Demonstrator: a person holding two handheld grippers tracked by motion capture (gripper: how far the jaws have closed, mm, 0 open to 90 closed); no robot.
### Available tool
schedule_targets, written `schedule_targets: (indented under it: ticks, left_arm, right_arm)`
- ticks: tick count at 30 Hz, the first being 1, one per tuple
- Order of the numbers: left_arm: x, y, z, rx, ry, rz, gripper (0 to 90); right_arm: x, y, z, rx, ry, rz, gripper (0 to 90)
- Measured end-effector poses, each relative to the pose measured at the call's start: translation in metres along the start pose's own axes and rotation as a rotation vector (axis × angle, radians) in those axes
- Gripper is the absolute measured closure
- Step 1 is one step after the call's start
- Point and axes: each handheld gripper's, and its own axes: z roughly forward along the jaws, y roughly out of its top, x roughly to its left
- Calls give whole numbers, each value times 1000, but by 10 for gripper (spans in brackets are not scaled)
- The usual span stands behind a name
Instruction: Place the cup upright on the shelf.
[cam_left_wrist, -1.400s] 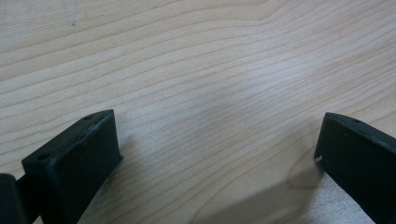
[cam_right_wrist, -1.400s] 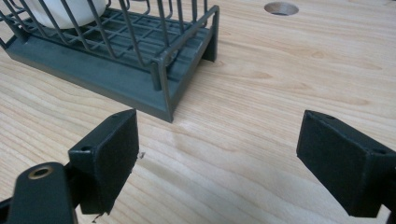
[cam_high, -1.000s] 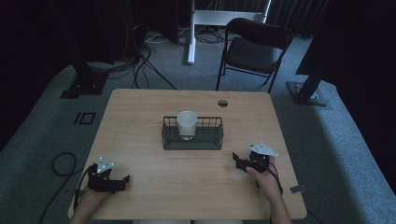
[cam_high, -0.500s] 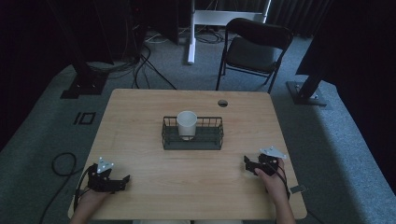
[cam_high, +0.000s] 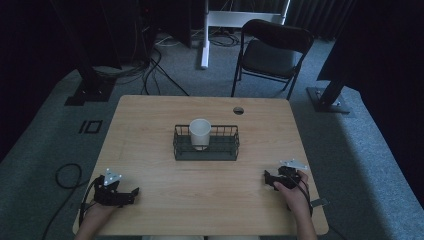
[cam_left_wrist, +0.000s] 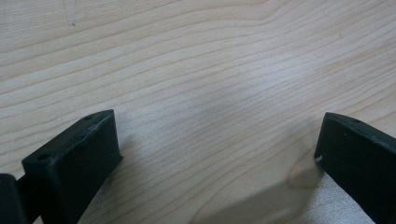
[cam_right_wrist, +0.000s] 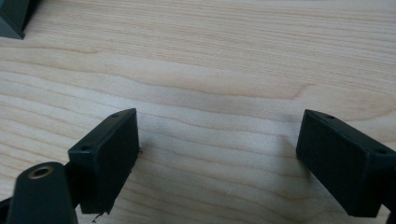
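In the high view, a wire basket (cam_high: 206, 143) stands in the middle of the wooden tabletop (cam_high: 150, 120), and a white cup (cam_high: 199, 133) stands upright inside it, toward its left part; nothing else can be seen in the basket. The left gripper (cam_high: 131, 192) lies near the front left corner and the right gripper (cam_high: 268, 179) near the front right edge, both well apart from the basket, probably because both hands are resting and no grasp is in hand. In the left gripper view, the two black jaws stand wide apart, low over bare wood, with nothing between them. In the right gripper view, the jaws are also spread wide and empty above the wood grain, and a dark corner of something shows at the top left.
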Motion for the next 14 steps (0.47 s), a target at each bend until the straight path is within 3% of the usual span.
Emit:
schedule_targets:
  ticks: [14]
  left_arm:
    - [0, 0, 0, 0, 0, 0, 2]
  right_arm:
    - [0, 0, 0, 2, 3, -1, 125]
